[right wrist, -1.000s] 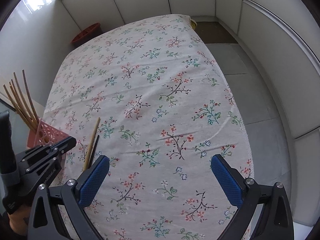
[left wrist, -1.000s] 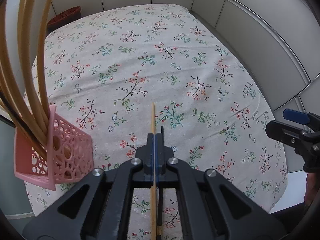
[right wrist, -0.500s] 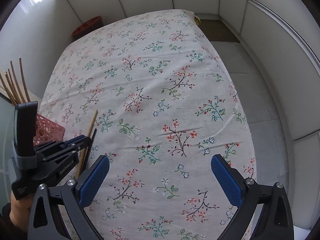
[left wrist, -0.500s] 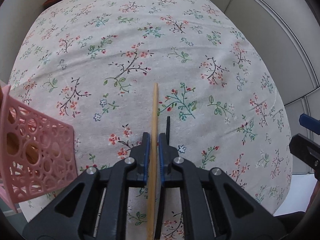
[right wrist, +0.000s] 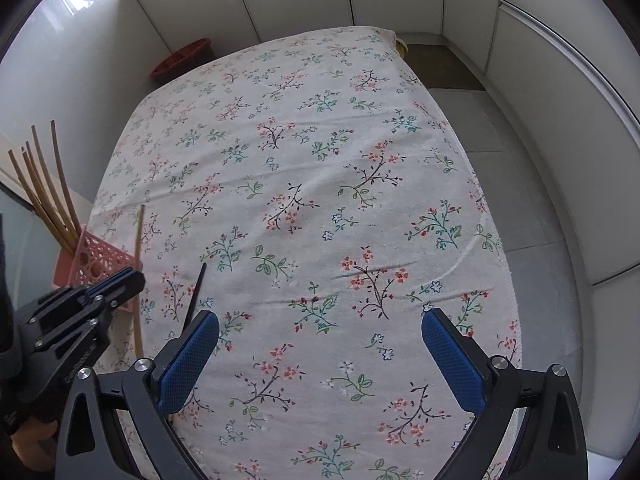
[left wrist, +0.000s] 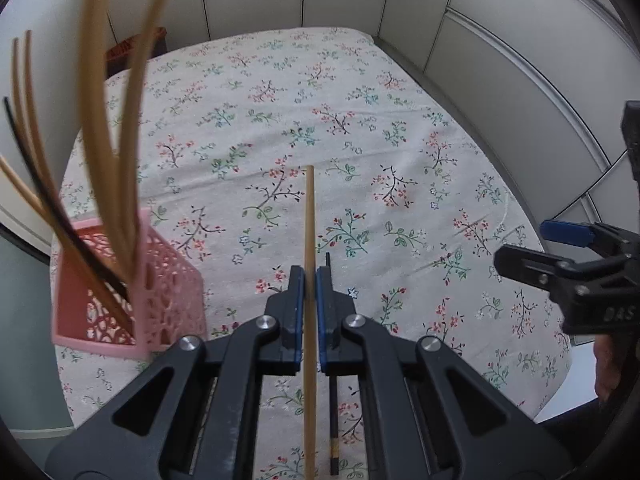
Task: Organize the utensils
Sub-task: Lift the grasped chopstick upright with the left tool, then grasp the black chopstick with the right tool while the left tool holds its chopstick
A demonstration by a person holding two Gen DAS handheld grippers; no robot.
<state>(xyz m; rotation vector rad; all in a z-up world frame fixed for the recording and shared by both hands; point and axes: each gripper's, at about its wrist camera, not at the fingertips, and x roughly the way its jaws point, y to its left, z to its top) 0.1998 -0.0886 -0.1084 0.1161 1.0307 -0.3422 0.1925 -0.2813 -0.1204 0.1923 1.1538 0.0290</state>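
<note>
My left gripper (left wrist: pixel 308 278) is shut on a light wooden chopstick (left wrist: pixel 309 216), held above the floral tablecloth; it also shows in the right wrist view (right wrist: pixel 139 240). A black chopstick (left wrist: pixel 331 360) lies on the cloth under the left gripper, also seen in the right wrist view (right wrist: pixel 196 296). A pink lattice holder (left wrist: pixel 168 300) stands at the left table edge with several wooden chopsticks (left wrist: pixel 120 140) and a black one in it. My right gripper (right wrist: pixel 320 356) is open and empty above the near part of the table.
The floral tablecloth (right wrist: pixel 320 160) covers the whole table. A reddish-brown basket (right wrist: pixel 182 58) stands on the floor past the far left corner. White panelled walls surround the table, and grey floor (right wrist: pixel 512 200) runs along its right side.
My left gripper has lifted the wooden chopstick off the cloth and tilted up, with the pink holder now close at its left. The black chopstick stays on the cloth. The right gripper has barely moved.
</note>
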